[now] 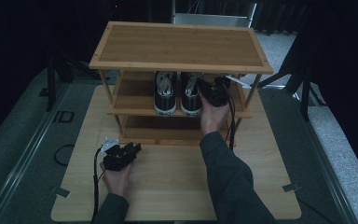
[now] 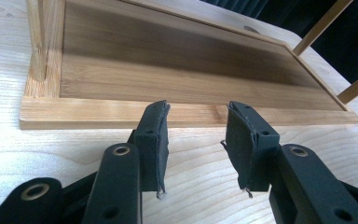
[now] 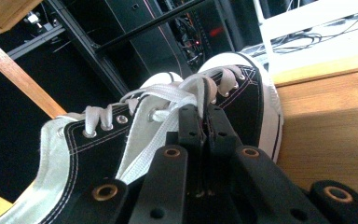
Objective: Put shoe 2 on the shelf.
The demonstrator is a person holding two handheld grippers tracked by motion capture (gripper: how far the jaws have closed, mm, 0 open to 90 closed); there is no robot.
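The right-hand sneaker [image 1: 191, 95] is a black canvas low-top with white laces, silver eyelets, white stitching and a white rubber toe cap and sole band. It stands upright on the middle shelf [image 1: 135, 111] of a wooden shoe rack, toe toward the person at the shelf's front edge, just beside its matching left-hand sneaker [image 1: 164, 95], the two parallel and nearly touching. The right gripper [image 3: 204, 119] has its jaws pressed together on the shoe's upper rim by the eyelets, at the side away from its mate.
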